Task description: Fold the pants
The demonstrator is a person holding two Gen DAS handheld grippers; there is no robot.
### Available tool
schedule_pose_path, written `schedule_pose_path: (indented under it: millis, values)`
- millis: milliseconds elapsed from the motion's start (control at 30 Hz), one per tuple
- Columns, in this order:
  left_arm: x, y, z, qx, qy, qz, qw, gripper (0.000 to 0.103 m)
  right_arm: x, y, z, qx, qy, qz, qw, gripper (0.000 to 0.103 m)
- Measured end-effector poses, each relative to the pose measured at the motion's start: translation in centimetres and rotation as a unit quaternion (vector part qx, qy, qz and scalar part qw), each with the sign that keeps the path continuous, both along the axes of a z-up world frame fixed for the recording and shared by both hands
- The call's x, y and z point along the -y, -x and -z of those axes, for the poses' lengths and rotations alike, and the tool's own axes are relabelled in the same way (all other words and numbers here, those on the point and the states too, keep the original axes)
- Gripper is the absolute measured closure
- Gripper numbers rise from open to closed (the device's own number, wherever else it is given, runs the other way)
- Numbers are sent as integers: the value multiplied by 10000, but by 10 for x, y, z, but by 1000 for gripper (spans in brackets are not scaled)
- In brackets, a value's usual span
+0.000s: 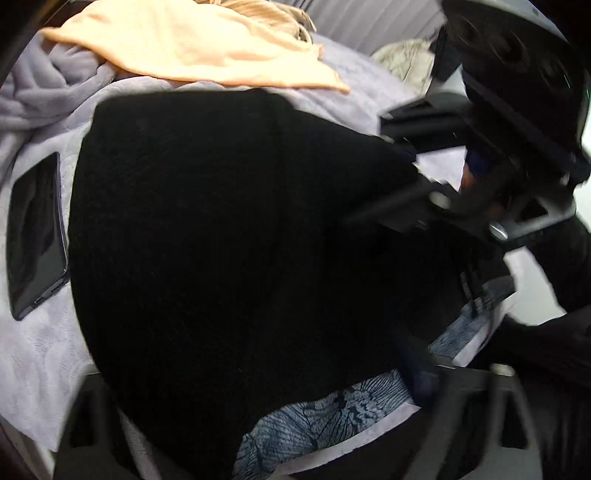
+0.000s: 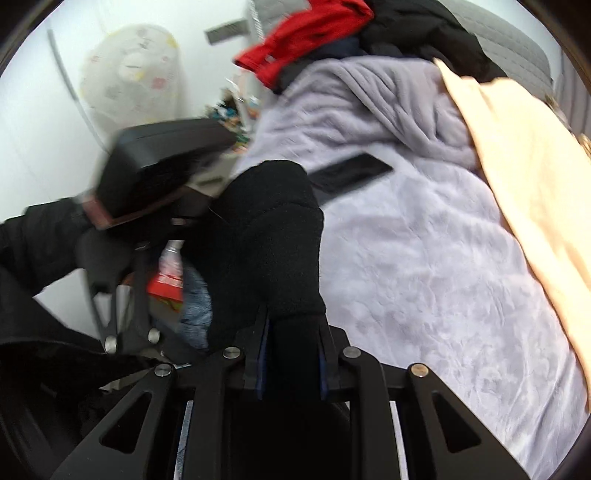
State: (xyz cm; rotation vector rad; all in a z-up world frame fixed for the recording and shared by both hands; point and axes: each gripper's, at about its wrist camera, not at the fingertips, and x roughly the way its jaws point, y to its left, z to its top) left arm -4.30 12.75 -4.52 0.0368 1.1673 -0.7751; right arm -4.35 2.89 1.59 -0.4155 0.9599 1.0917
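The black pants (image 1: 221, 240) fill most of the left wrist view, lying on a lilac blanket (image 1: 40, 354). My left gripper's fingers are wide apart at the bottom corners of that view, with the pants between and over them, so its grip is unclear. The right gripper (image 1: 399, 192) shows there at the pants' right edge. In the right wrist view my right gripper (image 2: 291, 332) is shut on a bunched end of the pants (image 2: 273, 236), lifted above the blanket (image 2: 424, 258). The left gripper's body (image 2: 155, 173) sits at left.
A black phone (image 1: 35, 236) lies on the blanket left of the pants, also seen in the right wrist view (image 2: 351, 173). A peach cloth (image 1: 192, 48) lies at the far side. Red and black clothes (image 2: 306, 33) are piled at the bed's end. A blue patterned sheet (image 1: 332, 417) shows at the bed edge.
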Motion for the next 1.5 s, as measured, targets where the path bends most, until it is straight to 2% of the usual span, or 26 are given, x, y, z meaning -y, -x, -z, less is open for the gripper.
schedule_pose_path:
  millis: [33, 100, 167, 200, 233, 267, 300, 367, 433, 500, 567, 667, 767, 800, 867, 1000, 1067, 1133, 1233, 1267, 1367, 1500]
  values:
    - [0, 1, 1, 46, -206, -91, 9997, 52, 0, -7, 4, -140, 83, 148, 9998, 77]
    - [-6, -2, 1, -75, -211, -241, 9995, 61, 2, -21, 7, -597, 79, 481, 9970, 69]
    - [-8, -2, 0, -164, -220, -313, 9991, 62, 13, -25, -5, -621, -11, 887, 9941, 66]
    - [-4, 0, -1, -112, -317, -327, 9989, 62, 20, -22, -13, -542, -50, 980, 9937, 59]
    - [1, 3, -3, -8, -465, -322, 9984, 63, 29, -18, -24, -435, -78, 1097, 9930, 43]
    - [5, 6, -4, 77, -570, -317, 9978, 63, 39, -11, -33, -290, -41, 1202, 9923, 34]
    - [9, 8, -6, 153, -641, -315, 9973, 63, 48, -3, -40, -123, 12, 1258, 9920, 20]
    - [11, 9, -8, 207, -668, -318, 9970, 63, 68, 21, -50, 145, 129, 1186, 9928, 19]
    - [11, 9, -8, 183, -666, -356, 9970, 63, 85, 38, -44, 221, 468, 1187, 9916, 19]
    - [15, 11, -13, 227, -810, -379, 9957, 66, 105, 55, -26, 167, 944, 1250, 9875, 19]
    - [19, 12, -18, 339, -1000, -373, 9937, 69, 116, 64, 0, -89, 1323, 1231, 9835, 19]
    - [28, 19, -35, 414, -1117, -380, 9922, 73, 124, 70, 31, -417, 1502, 1032, 9824, 19]
    - [35, 28, -56, 432, -1017, -382, 9931, 75, 118, 67, 60, -302, 1714, 877, 9808, 13]
    - [38, 31, -63, 472, -989, -378, 9933, 75, 117, 65, 62, -246, 1654, 855, 9822, 8]
    - [46, 40, -77, 616, -996, -342, 9925, 75, 113, 64, 63, -179, 1649, 860, 9824, 6]
    - [62, 49, -101, 795, -1008, -313, 9912, 75, 117, 65, 48, -123, 1674, 648, 9837, 6]
    - [61, 49, -111, 877, -971, -281, 9910, 76, 121, 63, 50, 94, 1891, 595, 9801, 6]
    - [85, 51, -116, 991, -954, -230, 9902, 77, 125, 56, 52, -57, 1828, 704, 9806, 6]
    - [98, 52, -124, 1122, -1012, -174, 9884, 77, 124, 56, 42, -2, 1832, 678, 9807, 8]
    - [103, 52, -127, 1152, -1055, -178, 9876, 77, 129, 55, 32, 95, 1715, 800, 9819, 8]
    - [113, 53, -133, 1152, -1135, -158, 9867, 78, 169, 57, -15, 262, 959, 1521, 9833, 8]
    - [138, 60, -144, 1196, -1146, -10, 9862, 79, 239, 85, -56, 379, 342, 2341, 9709, 7]
